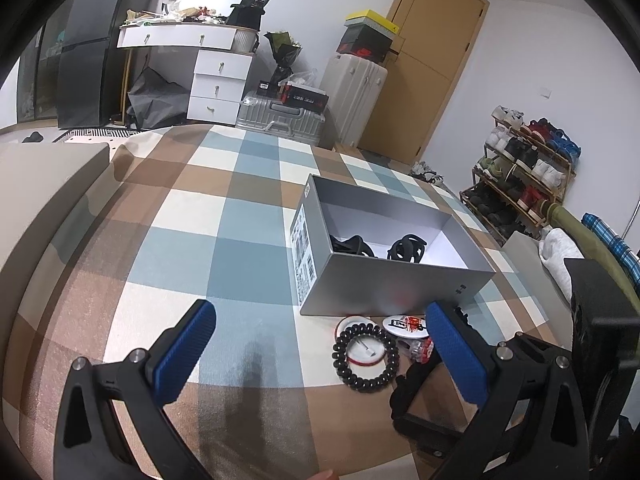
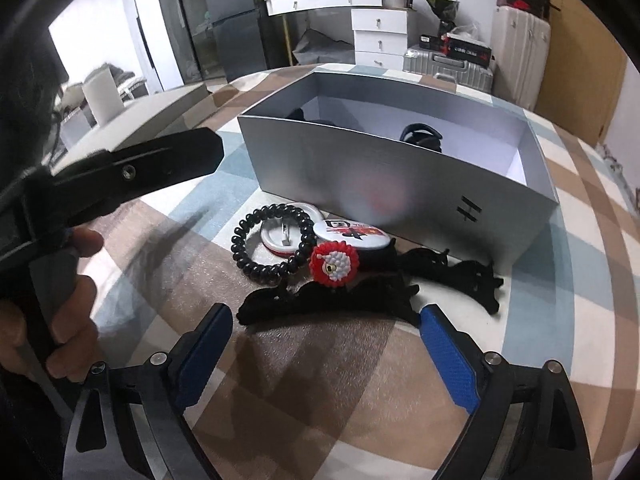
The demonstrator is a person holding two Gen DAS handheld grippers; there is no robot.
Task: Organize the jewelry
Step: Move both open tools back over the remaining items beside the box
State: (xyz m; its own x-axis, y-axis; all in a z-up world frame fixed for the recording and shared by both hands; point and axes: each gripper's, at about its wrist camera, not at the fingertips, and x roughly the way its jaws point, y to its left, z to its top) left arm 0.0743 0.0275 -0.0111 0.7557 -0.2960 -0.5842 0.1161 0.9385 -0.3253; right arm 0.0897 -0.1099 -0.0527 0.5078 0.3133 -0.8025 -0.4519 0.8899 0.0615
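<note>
Hovering over the checked bedspread (image 1: 240,216), we hold our left gripper (image 1: 320,336) and right gripper (image 2: 326,330) with jaws apart, empty. The beaded bracelet (image 2: 272,246), badges (image 2: 352,234) and black clips (image 2: 320,304) lie just near of the grey box (image 2: 400,184).

A checked pattern of blue, brown and cream is shown on the bedcover (image 1: 224,216). The box (image 2: 400,184) is silver-grey outside, white within. The bead bracelet (image 2: 272,240) is black, the beaded brooch (image 2: 335,265) red and white. Blue pads (image 2: 450,360) are seen on black tongs.
</note>
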